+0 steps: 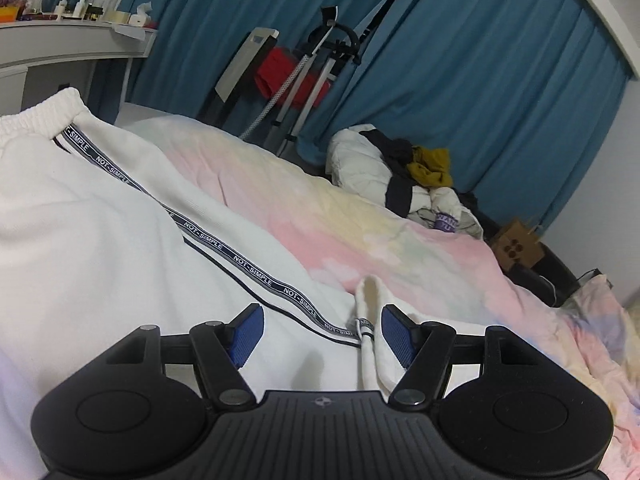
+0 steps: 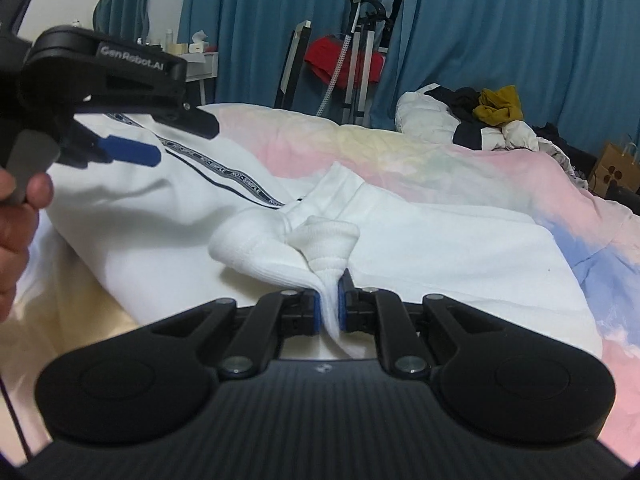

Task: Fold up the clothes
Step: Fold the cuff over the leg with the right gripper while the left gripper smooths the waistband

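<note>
While the right gripper (image 2: 329,306) pinches a cuff (image 2: 324,240) of the white pants (image 1: 100,220) mid-bed (image 1: 320,208), left gripper (image 1: 322,332) spread wide, fold looking partway, unclear.

A home bedroom: a bed (image 2: 440,160) under a pastel duvet, blue curtains (image 2: 500,32) behind, a clothes pile (image 2: 480,116) at its far edge, a toiletry-crowded desk (image 1: 60,44).
</note>
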`<move>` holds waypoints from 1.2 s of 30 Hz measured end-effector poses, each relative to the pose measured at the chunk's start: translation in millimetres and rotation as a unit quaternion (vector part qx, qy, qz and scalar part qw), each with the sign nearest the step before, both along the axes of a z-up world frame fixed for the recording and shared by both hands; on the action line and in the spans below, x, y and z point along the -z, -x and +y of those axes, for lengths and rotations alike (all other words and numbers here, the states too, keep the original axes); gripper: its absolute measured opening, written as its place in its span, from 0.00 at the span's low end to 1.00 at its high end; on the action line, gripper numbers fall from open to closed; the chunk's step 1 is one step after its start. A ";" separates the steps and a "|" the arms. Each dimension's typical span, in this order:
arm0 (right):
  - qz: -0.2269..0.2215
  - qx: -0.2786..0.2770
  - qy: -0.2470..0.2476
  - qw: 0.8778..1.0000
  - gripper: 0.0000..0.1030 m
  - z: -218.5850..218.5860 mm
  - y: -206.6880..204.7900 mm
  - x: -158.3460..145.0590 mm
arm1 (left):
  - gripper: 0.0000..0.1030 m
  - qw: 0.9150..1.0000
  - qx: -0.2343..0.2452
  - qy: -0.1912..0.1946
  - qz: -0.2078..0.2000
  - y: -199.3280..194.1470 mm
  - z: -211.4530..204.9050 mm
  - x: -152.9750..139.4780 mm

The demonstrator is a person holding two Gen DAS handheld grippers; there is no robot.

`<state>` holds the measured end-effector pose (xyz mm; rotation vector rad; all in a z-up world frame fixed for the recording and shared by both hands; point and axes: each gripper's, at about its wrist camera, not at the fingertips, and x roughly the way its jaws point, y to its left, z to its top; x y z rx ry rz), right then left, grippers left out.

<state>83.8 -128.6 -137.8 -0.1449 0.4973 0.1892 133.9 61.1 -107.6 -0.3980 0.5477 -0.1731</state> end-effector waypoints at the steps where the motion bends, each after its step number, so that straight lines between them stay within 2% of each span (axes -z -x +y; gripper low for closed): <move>1: -0.003 0.000 -0.002 1.000 0.11 0.5 -1.2 -0.5 | 0.67 1.000 0.000 0.000 0.000 0.3 0.0 1.2; 6: -0.018 -0.001 -0.013 1.000 0.12 -0.4 -4.6 -4.3 | 0.67 1.000 0.000 -0.015 0.011 2.7 -5.4 8.3; 11: -0.054 0.002 -0.044 0.998 0.12 -5.5 -2.4 -15.1 | 0.67 1.000 -0.013 -0.024 0.007 6.9 -5.4 6.7; 18: -0.033 -0.017 -0.067 0.997 0.12 -1.6 -16.1 -1.1 | 0.68 0.998 -0.052 -0.030 0.005 14.5 8.4 -1.8; 24: -0.015 -0.034 -0.087 0.996 0.12 1.7 -27.9 10.9 | 0.71 0.996 -0.074 -0.029 0.039 25.0 35.7 -15.3; 29: -0.021 -0.036 -0.100 0.994 0.12 -0.5 -25.9 8.4 | 0.74 0.994 -0.081 -0.028 0.066 34.5 65.0 -36.0; 36: -0.031 -0.037 -0.117 0.992 0.13 -4.1 -21.9 3.7 | 0.76 0.993 -0.087 -0.057 0.064 48.0 103.5 -54.0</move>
